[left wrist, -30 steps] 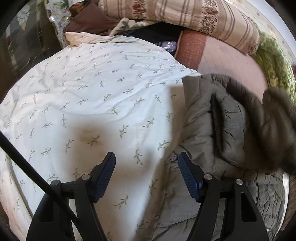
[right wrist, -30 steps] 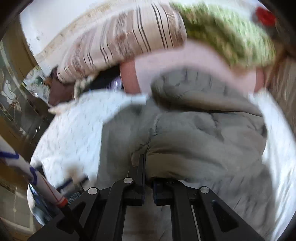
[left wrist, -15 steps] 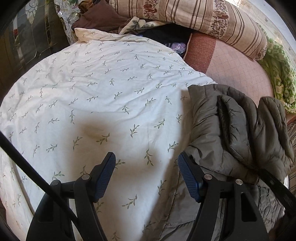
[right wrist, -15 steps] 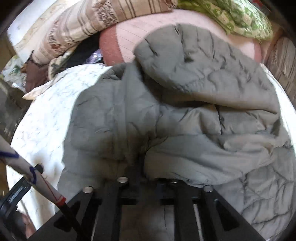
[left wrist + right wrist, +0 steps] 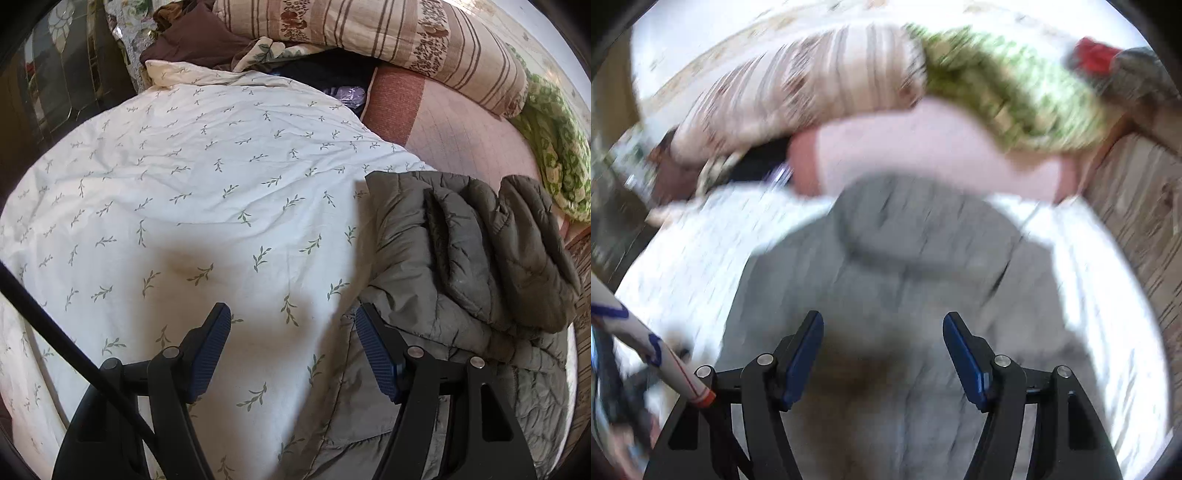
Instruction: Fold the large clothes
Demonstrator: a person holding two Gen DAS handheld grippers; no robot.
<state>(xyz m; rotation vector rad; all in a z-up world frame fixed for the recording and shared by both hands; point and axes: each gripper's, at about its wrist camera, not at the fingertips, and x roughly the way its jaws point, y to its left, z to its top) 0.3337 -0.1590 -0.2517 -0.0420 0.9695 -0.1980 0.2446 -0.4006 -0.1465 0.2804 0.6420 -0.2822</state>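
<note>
Left wrist view, far left: dark cabinet (image 5: 62, 74) with glass doors beyond the bed edge. Next, white duvet (image 5: 192, 184) with small green sprig print, covering most of the bed, lightly creased. Brown cloth (image 5: 192, 40) bunched at its far corner.

Left gripper (image 5: 291, 350) hovers over the duvet, fingers spread wide, nothing between the blue pads (image 5: 208, 354); its right finger sits just at the jacket's near edge.

Above centre: striped floral pillow (image 5: 388, 40) lying along the head of the bed, pink sheet (image 5: 465, 140) below it.

Right of centre: grey-green puffer jacket (image 5: 461, 258), quilted, lying on the duvet on the right side of the bed, sleeve and upper part doubled back on top of the body in thick folds. Far right: green patterned blanket (image 5: 557, 162) heaped beside the pillow.

Right wrist view, heavily motion-blurred. Left edge: a white rod (image 5: 661, 354) with blue marks. Right gripper (image 5: 882, 354) above the jacket (image 5: 923, 266), fingers wide apart, holding nothing; jacket spreads directly beneath and ahead. Duvet (image 5: 701, 251) shows either side. Behind: pillow (image 5: 812, 81), blanket (image 5: 1004, 88), a red object (image 5: 1089, 59) top right, too blurred to identify
</note>
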